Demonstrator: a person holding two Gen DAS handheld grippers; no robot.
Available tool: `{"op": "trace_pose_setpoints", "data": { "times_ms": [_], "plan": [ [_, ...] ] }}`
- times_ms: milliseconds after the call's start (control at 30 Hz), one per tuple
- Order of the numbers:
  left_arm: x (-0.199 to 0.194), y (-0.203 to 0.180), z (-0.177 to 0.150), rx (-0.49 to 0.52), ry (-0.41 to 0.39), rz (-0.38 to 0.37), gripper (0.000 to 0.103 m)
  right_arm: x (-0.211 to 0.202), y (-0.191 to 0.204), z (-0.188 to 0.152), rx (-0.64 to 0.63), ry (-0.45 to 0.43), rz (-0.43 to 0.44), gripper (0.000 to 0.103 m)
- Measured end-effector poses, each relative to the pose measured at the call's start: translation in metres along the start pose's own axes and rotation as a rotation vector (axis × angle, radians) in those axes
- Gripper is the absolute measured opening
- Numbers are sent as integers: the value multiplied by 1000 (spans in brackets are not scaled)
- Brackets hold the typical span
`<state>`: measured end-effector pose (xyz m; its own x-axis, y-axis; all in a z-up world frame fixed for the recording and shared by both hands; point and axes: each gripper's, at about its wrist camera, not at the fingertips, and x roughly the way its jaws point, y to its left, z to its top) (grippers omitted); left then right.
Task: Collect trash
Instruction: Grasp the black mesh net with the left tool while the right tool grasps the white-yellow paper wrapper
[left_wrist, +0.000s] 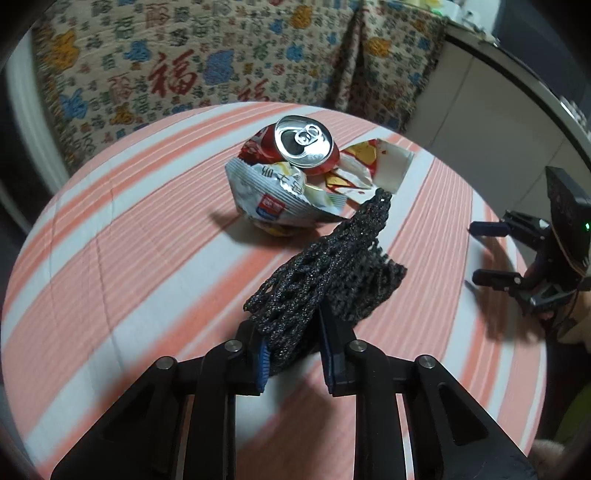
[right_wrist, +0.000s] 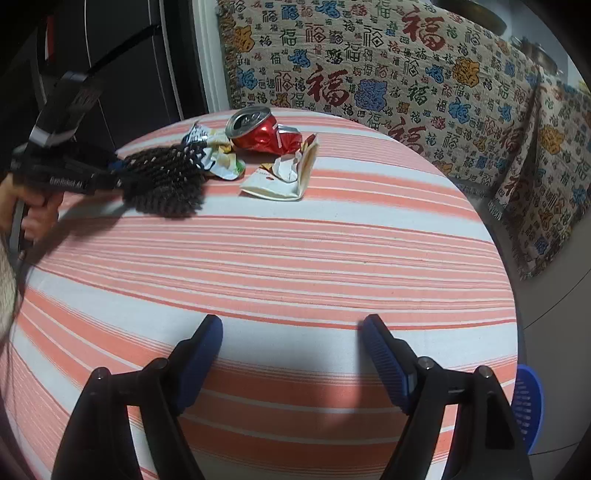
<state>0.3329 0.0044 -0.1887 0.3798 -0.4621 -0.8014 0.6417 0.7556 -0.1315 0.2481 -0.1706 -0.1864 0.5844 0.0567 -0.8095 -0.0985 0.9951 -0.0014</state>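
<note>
My left gripper (left_wrist: 295, 347) is shut on a black foam net sleeve (left_wrist: 328, 273) and holds it just above the striped table; the sleeve also shows in the right wrist view (right_wrist: 166, 181). Beyond it lie a crushed red can (left_wrist: 303, 144), a crumpled white snack bag (left_wrist: 273, 195) and a torn white and red carton (left_wrist: 373, 166). In the right wrist view the can (right_wrist: 266, 134), the bag (right_wrist: 218, 158) and the carton (right_wrist: 284, 181) lie at the table's far side. My right gripper (right_wrist: 291, 332) is open and empty over the near part of the table, and also shows in the left wrist view (left_wrist: 480, 251).
The round table (right_wrist: 295, 266) has an orange and white striped cloth. A sofa with a patterned cover (right_wrist: 424, 74) stands behind it. A blue perforated basket (right_wrist: 528, 402) sits low beside the table at the right. A dark cabinet (right_wrist: 122, 66) is at the far left.
</note>
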Motion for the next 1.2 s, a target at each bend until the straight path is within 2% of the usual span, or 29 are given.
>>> {"op": "trace_pose_setpoints", "data": {
  "times_ms": [67,133,233,300,367,400,433,467,500,533,600,667,800,933,1033,1100,1133,1167,1200],
  "plan": [
    [-12,-6,-11,-84,-12,21,22,1,-13,5,78,-7,41,80],
    [-21,-14,-24,-176,-12,36,21,6,-22,17,119,8,47,80],
    [-27,-38,-42,-244,1,76,22,12,-26,51,105,-32,49,80],
    [-31,-53,-52,-269,0,77,32,24,-21,79,84,-37,63,79],
    [-35,-62,-57,-291,-12,72,67,38,-15,100,88,-28,82,76],
    [-39,-64,-58,-292,-25,81,75,45,-13,106,89,-17,80,72],
    [-45,-66,-60,-282,-48,101,82,53,-11,112,91,-6,68,61],
    [-50,-67,-60,-268,-71,123,83,62,-11,117,91,5,59,37],
    [-54,-67,-60,-257,-85,136,83,69,-12,118,97,22,60,18],
    [-59,-64,-59,-250,-103,147,85,72,-15,118,107,37,61,8],
    [-65,-58,-55,-241,-128,142,91,65,-21,112,137,31,77,8],
    [-67,-53,-50,-219,-150,122,98,46,-21,99,115,19,72,7],
    [-52,-45,-33,-148,-164,105,98,11,-26,66,82,18,53,7],
    [-28,-19,-15,-182,-148,108,98,-19,-25,33,70,3,75,8],
    [-11,1,-9,-228,-119,42,98,-31,-21,17,50,-6,82,8],
    [-3,6,-10,-246,-97,-6,92,-33,-19,10,41,0,93,8],
    [1,5,-10,-245,-91,-32,74,-33,-18,8,37,1,95,8],
    [2,4,-11,-245,-88,-51,50,-33,-18,5,32,0,95,8],
    [2,2,-12,-248,-88,-72,34,-34,-18,4,30,-2,94,8]
  ]
}}
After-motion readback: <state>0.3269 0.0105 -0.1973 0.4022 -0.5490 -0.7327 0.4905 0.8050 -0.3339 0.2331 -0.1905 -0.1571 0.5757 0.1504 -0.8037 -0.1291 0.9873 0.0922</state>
